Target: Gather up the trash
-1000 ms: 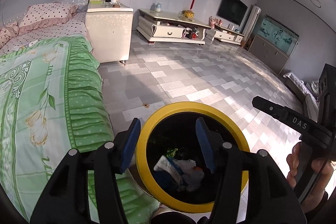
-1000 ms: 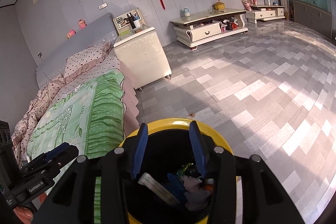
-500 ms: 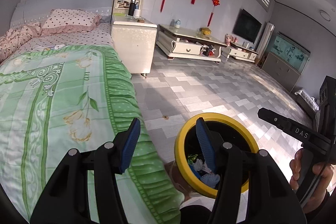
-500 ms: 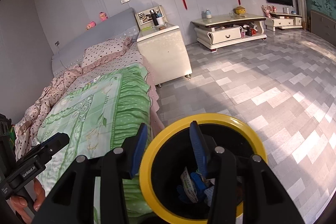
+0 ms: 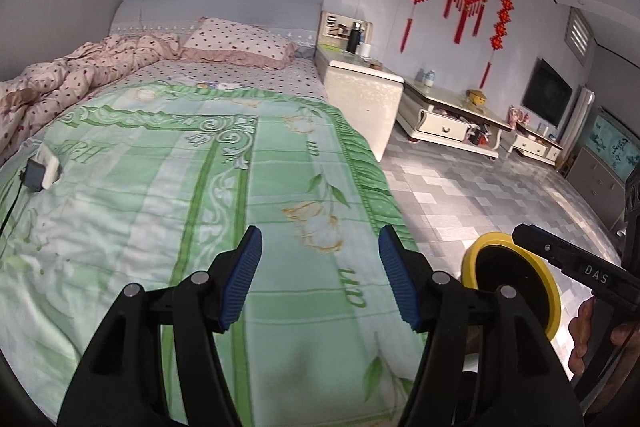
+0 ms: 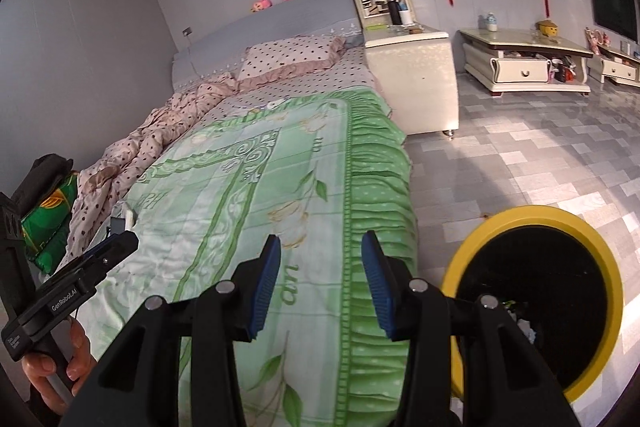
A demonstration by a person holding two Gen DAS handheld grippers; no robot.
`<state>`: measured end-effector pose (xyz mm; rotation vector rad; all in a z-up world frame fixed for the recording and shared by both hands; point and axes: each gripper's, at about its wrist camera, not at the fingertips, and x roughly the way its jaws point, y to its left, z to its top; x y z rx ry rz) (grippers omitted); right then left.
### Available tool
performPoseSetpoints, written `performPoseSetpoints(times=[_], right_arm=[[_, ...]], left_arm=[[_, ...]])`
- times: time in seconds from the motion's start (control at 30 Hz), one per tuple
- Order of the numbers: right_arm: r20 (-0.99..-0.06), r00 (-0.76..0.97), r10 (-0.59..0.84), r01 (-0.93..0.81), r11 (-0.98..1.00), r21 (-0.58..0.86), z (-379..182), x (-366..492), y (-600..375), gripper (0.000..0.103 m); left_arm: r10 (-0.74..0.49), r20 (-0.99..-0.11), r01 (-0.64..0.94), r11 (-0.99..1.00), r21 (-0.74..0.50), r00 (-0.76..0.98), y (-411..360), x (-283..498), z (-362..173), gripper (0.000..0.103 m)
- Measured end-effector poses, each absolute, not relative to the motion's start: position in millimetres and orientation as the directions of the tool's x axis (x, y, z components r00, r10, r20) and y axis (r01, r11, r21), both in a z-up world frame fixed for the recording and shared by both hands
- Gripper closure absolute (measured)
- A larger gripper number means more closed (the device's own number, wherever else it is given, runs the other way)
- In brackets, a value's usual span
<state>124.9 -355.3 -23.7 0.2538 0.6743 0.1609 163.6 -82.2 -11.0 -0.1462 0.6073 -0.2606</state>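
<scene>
A black trash bin with a yellow rim (image 6: 532, 291) stands on the floor by the bed's right side, with some trash inside; it also shows in the left wrist view (image 5: 508, 283). My left gripper (image 5: 320, 275) is open and empty above the green bedspread (image 5: 200, 187). My right gripper (image 6: 320, 279) is open and empty over the bedspread's frilled edge (image 6: 376, 195), left of the bin. Small light scraps (image 5: 218, 85) lie on the bed near the pillow (image 5: 240, 43).
A white charger block with a black plug (image 5: 40, 171) lies at the bed's left edge. A crumpled dotted quilt (image 5: 60, 79) lies at the far left. A white bedside cabinet (image 6: 412, 79), low TV stands (image 6: 524, 67) and grey tiled floor (image 6: 540, 155) lie to the right.
Both grippers have swung left from over the bin to over the bed. The bin has shifted to the right edge of both views. Both stay open and empty.
</scene>
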Motion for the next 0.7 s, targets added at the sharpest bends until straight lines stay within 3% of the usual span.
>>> performPoseSetpoints(times=[0.2,0.3,0.5,0.57,0.7], right_arm=[[-0.595,0.757,0.269,-0.139,0.957,0.255,-24.6,129.0,-300.7,0.054],[-0.589,0.761,0.272,-0.158,0.958,0.237,-25.9,127.6,-282.0,0.045],[-0.564,0.782,0.265,-0.179,0.963,0.203,-29.9,119.5,-257.3,0.023],[-0.552,0.793,0.260,-0.178,0.964,0.198,-31.4,114.4,-252.6,0.011],[-0.516,0.825,0.231,-0.157,0.970,0.183,-31.3,101.9,-249.8,0.008]], left_arm=[[-0.176,-0.533,0.081,0.977,-0.196,0.828,-15.1,143.3,-16.7,0.034],[-0.139,-0.526,0.041,0.980,-0.193,0.839,10.6,133.0,-21.8,0.028],[-0.080,-0.507,-0.009,0.985,-0.172,0.858,37.7,112.1,-31.5,0.017],[-0.063,-0.500,-0.021,0.987,-0.161,0.864,42.7,105.0,-33.2,0.014],[-0.032,-0.480,-0.037,0.990,-0.134,0.877,44.0,88.7,-31.0,0.010]])
